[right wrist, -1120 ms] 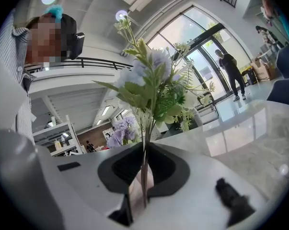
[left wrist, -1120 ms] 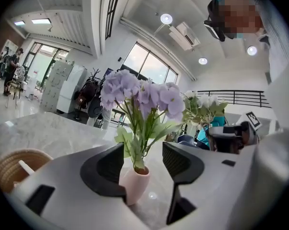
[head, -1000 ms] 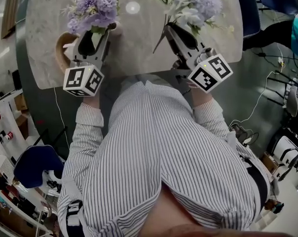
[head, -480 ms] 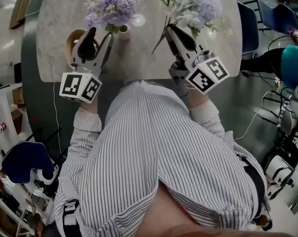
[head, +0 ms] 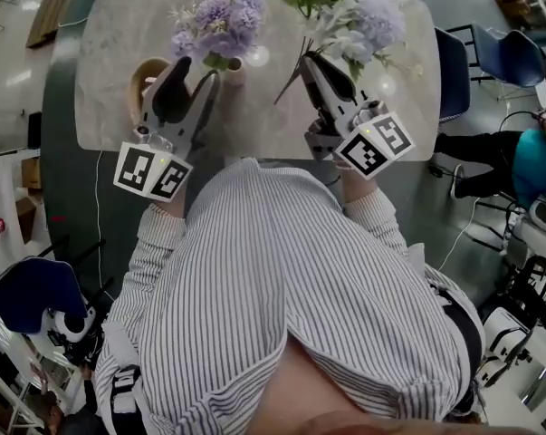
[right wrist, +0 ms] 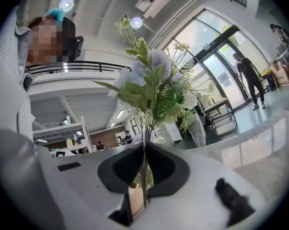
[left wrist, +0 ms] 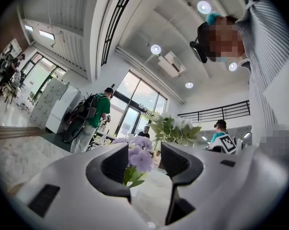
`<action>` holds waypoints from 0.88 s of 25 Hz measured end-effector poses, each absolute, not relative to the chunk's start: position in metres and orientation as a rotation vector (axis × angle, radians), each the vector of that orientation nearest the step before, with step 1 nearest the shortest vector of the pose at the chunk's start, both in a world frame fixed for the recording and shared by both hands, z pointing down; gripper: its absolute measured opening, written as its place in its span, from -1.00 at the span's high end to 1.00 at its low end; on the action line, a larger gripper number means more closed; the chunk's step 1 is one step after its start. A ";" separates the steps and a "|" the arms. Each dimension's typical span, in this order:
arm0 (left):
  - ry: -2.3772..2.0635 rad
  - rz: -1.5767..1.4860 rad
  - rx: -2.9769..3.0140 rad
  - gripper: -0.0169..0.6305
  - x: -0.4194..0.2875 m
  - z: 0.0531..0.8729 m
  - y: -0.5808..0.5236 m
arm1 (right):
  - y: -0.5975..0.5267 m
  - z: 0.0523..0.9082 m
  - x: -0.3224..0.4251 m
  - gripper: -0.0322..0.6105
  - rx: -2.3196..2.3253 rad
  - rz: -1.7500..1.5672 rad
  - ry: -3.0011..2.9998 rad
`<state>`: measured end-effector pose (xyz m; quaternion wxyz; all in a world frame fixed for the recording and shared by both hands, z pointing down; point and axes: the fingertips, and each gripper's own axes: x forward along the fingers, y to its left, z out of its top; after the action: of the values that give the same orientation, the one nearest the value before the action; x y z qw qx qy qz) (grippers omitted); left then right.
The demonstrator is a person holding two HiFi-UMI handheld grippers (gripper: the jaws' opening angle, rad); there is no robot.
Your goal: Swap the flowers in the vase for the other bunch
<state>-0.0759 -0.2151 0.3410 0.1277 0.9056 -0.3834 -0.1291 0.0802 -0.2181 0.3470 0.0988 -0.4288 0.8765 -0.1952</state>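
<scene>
- Head view: the left claw (head: 197, 69) is hovering over the near left part of the marble counter (head: 110, 34), pointing away from the person; its jaws are standing apart with nothing pressed between them, having just been closing a little.
- The purple bunch (head: 220, 27) is sitting in the vase (head: 234, 72), just to the right of the left claw's tips; whether the claw is touching the vase cannot be told here.
- A round tan dish (head: 144, 72) is lying on the counter to the left of that claw.
- The right claw (head: 306, 59) is gripping the stems of the white and pale-blue bunch (head: 349, 21), which is leaning away to the far right above the counter, near the purple bunch but apart from it.
- The person's striped shirt (head: 282, 297) is filling the near half of the view; a blue chair (head: 454, 57) is standing to the right of the counter.
- Left gripper view: the left claw (left wrist: 144, 150) is showing a wide gap; the purple bunch (left wrist: 140, 158) is appearing through that gap, beyond the tips, with the pads touching nothing; the white and pale-blue bunch (left wrist: 175, 128) is rising further off to the right.
- Right gripper view: the right claw (right wrist: 144, 150) is clamping down on thin green stems; the white and pale-blue bunch (right wrist: 151, 85) is standing upright above the jaws.
</scene>
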 end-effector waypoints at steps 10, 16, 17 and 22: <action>-1.050 -0.370 2.601 0.46 -0.062 0.341 -0.210 | -0.215 0.341 0.079 0.79 -1.270 -0.583 2.585; -0.978 -0.334 2.618 0.61 -0.050 0.345 -0.205 | -0.213 0.342 0.077 0.79 -1.262 -0.568 2.581; -0.975 -0.317 2.624 0.64 -0.048 0.347 -0.204 | -0.212 0.342 0.077 0.79 -1.262 -0.564 2.577; -0.930 -0.188 2.695 0.75 -0.031 0.356 -0.193 | -0.209 0.343 0.079 0.79 -1.263 -0.569 2.570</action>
<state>-0.0311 -0.1935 0.3556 0.1420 0.9337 -0.3223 -0.0652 0.0789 -0.2088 0.3426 0.1108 -0.4300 0.8748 -0.1935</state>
